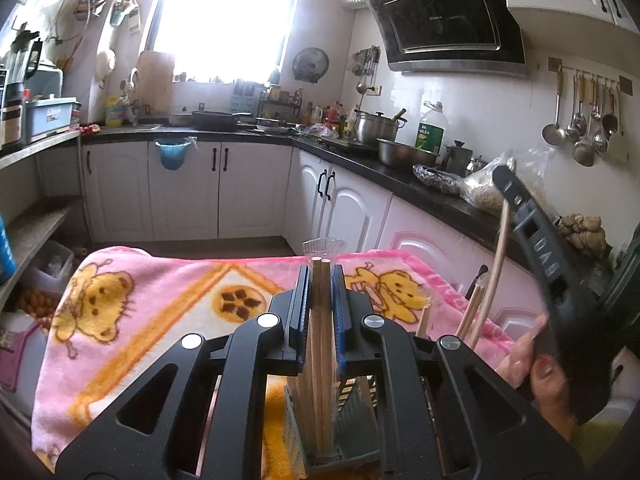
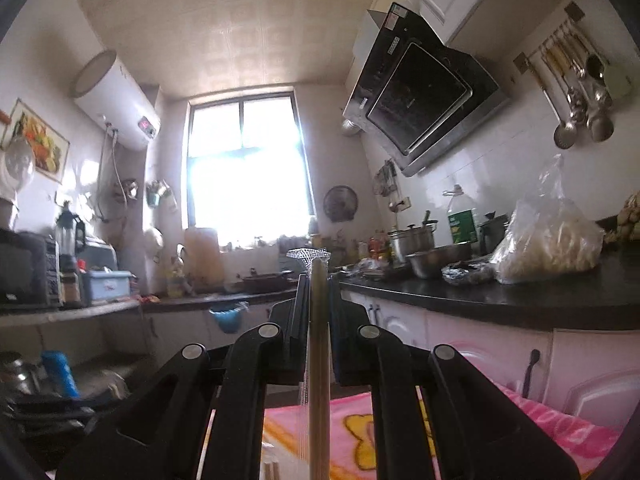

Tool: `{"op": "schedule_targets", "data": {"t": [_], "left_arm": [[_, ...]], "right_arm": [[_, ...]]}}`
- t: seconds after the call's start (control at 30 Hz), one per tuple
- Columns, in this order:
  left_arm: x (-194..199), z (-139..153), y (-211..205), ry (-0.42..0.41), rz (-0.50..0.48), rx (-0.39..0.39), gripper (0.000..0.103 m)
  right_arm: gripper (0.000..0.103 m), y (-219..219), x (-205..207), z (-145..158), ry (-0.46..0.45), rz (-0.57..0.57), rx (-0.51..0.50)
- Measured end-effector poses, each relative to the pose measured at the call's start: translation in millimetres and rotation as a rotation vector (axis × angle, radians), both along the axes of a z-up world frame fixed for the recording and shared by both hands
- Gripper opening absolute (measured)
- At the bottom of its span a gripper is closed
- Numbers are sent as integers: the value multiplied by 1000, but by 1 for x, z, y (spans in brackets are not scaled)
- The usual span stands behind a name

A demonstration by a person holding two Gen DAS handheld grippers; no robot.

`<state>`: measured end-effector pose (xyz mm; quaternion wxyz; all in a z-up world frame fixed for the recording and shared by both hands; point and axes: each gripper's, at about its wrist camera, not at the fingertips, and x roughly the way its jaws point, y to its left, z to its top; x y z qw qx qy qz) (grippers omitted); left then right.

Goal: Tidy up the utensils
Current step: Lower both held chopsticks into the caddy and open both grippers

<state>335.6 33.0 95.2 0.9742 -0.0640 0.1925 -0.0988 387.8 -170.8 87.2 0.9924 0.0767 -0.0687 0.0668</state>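
My left gripper is shut on a bundle of wooden chopsticks, held upright over a grey slotted utensil holder on the pink bear blanket. My right gripper is shut on a single wooden chopstick and is tilted up toward the window. In the left wrist view the right gripper's body shows at the right, with a hand on it and the chopstick hanging down from it. More chopsticks stand beside the holder.
A black counter runs along the right with pots, a steel bowl, an oil bottle and plastic bags. Ladles hang on the wall. Shelves stand at the left. A range hood hangs above.
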Motion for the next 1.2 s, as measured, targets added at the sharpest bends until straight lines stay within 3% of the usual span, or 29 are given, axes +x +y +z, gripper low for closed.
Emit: {"op": "schedule_targets", "data": {"t": [0.23,0.3,0.37,0.67,0.9,1.2], "left_arm": [[4,-5,-2,23,-8,0,5],[3,-6,-2,26,-8,-1,5],[2,-7,-1,31,-7,0,5],[-13,-9,4,51,6,-10,13],[-35,-5,3,51,11,1,36],[-75,-8,2,50,23,6,56]], "right_arm": [[11,-2,8,-18,55,1,-6],[19,-5,5,-20,66,8,7],[34,-10,3,-21,90,27,20],[49,-27,-18,-21,198,130,44],[57,-39,-53,-20,247,184,42],[72,-44,-101,-19,287,234,-12]]}}
